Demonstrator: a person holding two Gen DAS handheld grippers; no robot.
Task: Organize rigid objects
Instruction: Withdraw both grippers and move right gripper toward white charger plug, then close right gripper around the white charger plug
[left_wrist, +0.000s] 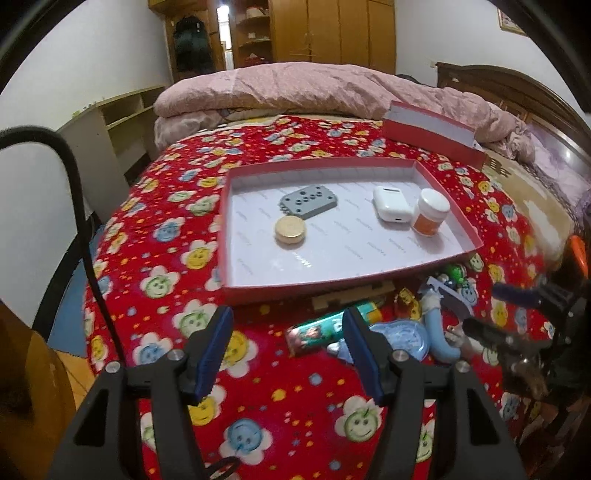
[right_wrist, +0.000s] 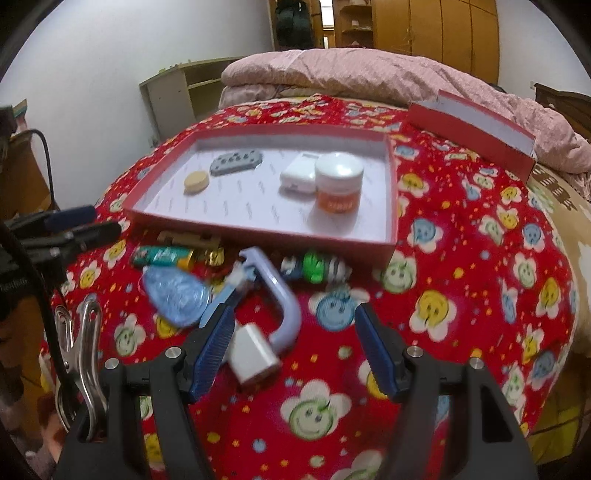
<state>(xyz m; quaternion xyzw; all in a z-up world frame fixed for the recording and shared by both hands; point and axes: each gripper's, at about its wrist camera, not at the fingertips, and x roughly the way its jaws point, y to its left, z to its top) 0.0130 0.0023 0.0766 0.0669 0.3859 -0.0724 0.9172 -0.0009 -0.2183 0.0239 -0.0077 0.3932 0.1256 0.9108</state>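
Note:
A red tray (left_wrist: 295, 290) (right_wrist: 258, 236) with a white floor lies on the flowered bedspread. It holds a grey holed plate (left_wrist: 306, 201), a gold round tin (left_wrist: 290, 230), a white earbud case (left_wrist: 391, 204) and a white-lidded orange jar (left_wrist: 430, 217). In front of it lie a green lighter (left_wrist: 321, 330), a blue dish (right_wrist: 175, 295), a pale blue C-shaped handle (right_wrist: 280, 295), a green toy (right_wrist: 314, 267) and a white block (right_wrist: 253, 354). My left gripper (left_wrist: 288, 317) is open over bare bedspread left of the lighter. My right gripper (right_wrist: 294, 314) is open, the white block beside its left finger.
A second red box (left_wrist: 432, 133) (right_wrist: 472, 129) stands behind the tray by the pink quilt (left_wrist: 314, 88). A metal clip (right_wrist: 79, 339) hangs at the left of the right wrist view. A black cable (left_wrist: 81, 221) runs along the bed's left edge.

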